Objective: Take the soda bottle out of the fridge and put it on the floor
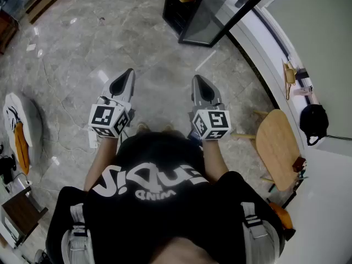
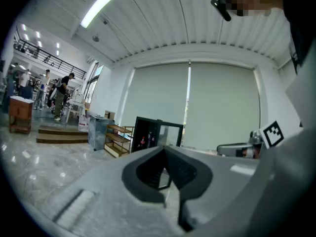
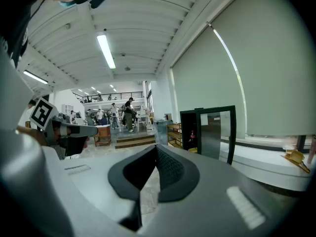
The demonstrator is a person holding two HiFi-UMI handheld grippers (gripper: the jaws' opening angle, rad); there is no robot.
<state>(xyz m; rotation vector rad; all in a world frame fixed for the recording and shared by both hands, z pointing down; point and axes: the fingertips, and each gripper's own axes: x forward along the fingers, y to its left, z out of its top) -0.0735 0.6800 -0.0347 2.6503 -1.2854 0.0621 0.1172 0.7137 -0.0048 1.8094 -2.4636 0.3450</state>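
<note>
The black fridge (image 1: 184, 7) stands some way ahead on the marble floor, its glass door (image 1: 220, 10) swung open. Small bottles (image 2: 142, 141) with red on them show on its shelves in the left gripper view; which one is the soda bottle I cannot tell. In the right gripper view the fridge (image 3: 189, 130) and one small bottle (image 3: 192, 134) show beside the open door (image 3: 217, 132). My left gripper (image 1: 128, 73) and right gripper (image 1: 197, 80) are held side by side at chest height, pointing at the fridge. Both are shut and hold nothing.
A round wooden chair (image 1: 278, 147) and a black bag (image 1: 313, 122) stand at the right by the white window ledge (image 1: 264, 43). Left of the fridge are a low wooden shelf (image 2: 116, 138) and a grey bin (image 2: 98, 131). People stand far off at the back.
</note>
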